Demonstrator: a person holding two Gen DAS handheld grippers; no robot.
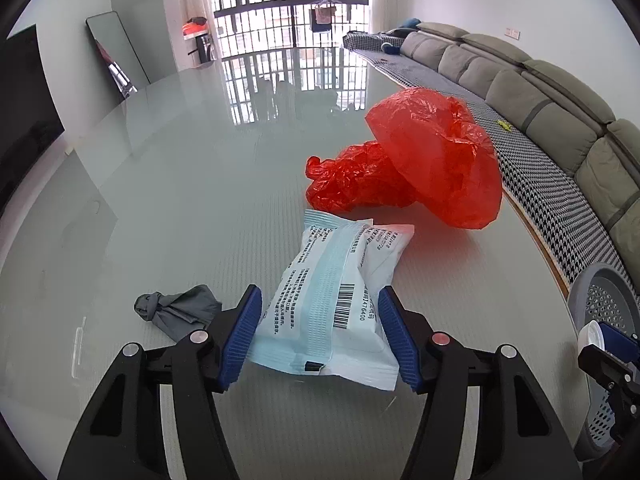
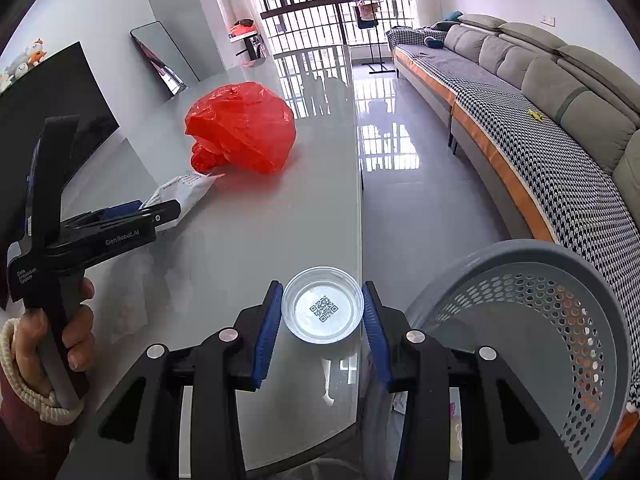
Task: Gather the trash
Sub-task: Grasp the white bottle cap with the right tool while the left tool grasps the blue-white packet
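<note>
A white-and-blue packet (image 1: 332, 300) lies between the left gripper (image 1: 320, 332) fingers, blue pads touching its sides. The right gripper (image 2: 322, 334) clasps a clear cup (image 2: 322, 305) above the bench (image 2: 256, 240) edge, grey basket (image 2: 560, 320) just right. A red bag (image 1: 420, 160) sits beyond the packet.

The glossy table (image 1: 168, 168) bears a red bag (image 1: 420, 160), packet (image 1: 336, 304), and grey rag (image 1: 180, 312).

Black tools, blue ribbed pads

The left tool (image 2: 160, 216) is showing white lettering and silver screws; a maroon sleeve (image 2: 24, 432) is wearing a cream cuff.
</note>
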